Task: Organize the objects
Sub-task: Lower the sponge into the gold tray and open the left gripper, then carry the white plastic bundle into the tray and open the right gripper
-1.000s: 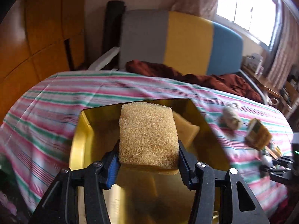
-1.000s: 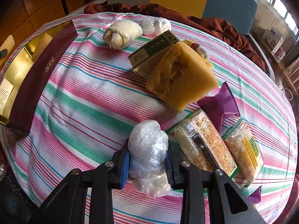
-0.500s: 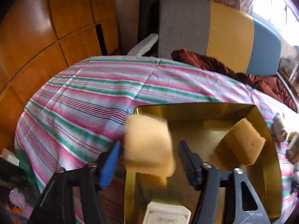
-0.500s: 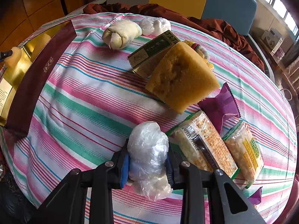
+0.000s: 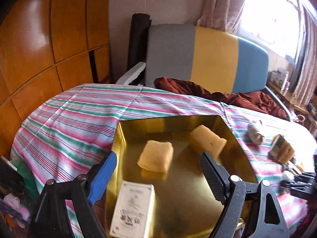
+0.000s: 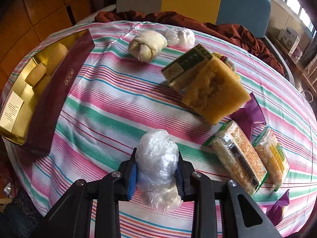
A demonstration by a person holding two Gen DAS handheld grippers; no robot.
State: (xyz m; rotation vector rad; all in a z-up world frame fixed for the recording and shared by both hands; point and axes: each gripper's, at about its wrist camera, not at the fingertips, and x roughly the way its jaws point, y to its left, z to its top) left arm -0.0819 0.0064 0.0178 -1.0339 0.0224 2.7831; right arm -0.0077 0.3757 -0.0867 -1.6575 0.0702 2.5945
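Observation:
A gold-lined box [image 5: 118,130] with a dark red outer wall [image 6: 59,99] lies on the striped tablecloth. Inside it rest two yellow sponge pieces, one in the middle [image 5: 155,158] and one at the far right [image 5: 208,142], plus a white card box [image 5: 132,208] near me. My left gripper [image 5: 156,170] hangs above the box, its jaws opening wide, with no pad touching the middle sponge. My right gripper [image 6: 156,168] is shut on a clear plastic-wrapped bundle [image 6: 157,158], held just above the cloth.
On the cloth lie a cream cloth roll [image 6: 146,44], a white plastic bundle [image 6: 179,36], a green box [image 6: 186,65] under a big sponge [image 6: 214,95], two snack packs [image 6: 239,158], and purple wrappers [image 6: 251,115]. A sofa [image 5: 198,55] with a maroon cloth [image 5: 218,95] stands behind.
My left gripper opened and let go of the sponge, which dropped into the gold box; the gripper then drew back. The right gripper kept its hold on the plastic bundle and barely moved.

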